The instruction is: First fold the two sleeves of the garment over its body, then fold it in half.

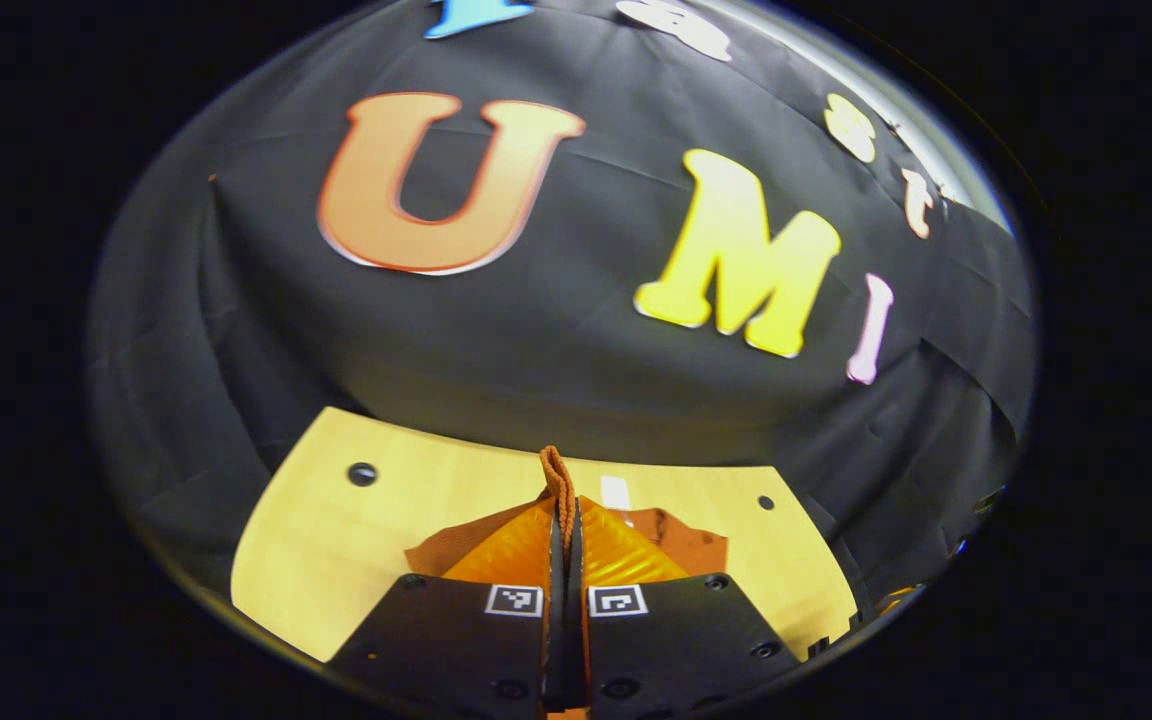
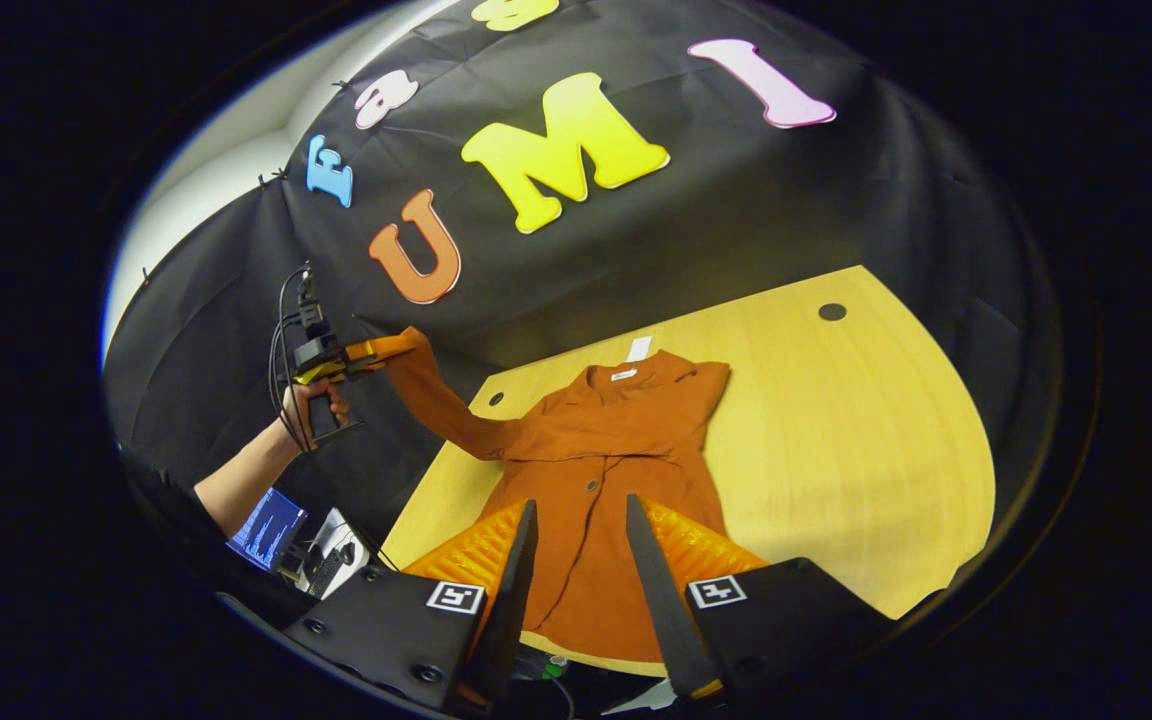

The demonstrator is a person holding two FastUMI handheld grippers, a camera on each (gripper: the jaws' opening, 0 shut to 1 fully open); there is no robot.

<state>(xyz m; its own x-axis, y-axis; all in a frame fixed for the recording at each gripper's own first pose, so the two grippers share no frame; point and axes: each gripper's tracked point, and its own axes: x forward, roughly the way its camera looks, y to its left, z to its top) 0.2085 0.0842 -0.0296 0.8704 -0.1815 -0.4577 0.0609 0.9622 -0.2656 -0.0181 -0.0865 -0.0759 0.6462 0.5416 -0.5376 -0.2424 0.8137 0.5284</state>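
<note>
A rust-orange shirt lies on the wooden table, collar toward the wall. One sleeve is folded over its body on the right. The other sleeve is stretched up and to the left, off the table's edge. My left gripper, held by a hand, is shut on that sleeve's cuff. In the left gripper view the cuff sticks up pinched between the closed fingers of my left gripper. My right gripper hovers open above the shirt's lower part, with nothing between its fingers.
The black cloth wall stands behind the table. Dark round holes sit near the table's far corners. A white tag lies beyond the collar. A screen and cables show below the person's arm, left of the table.
</note>
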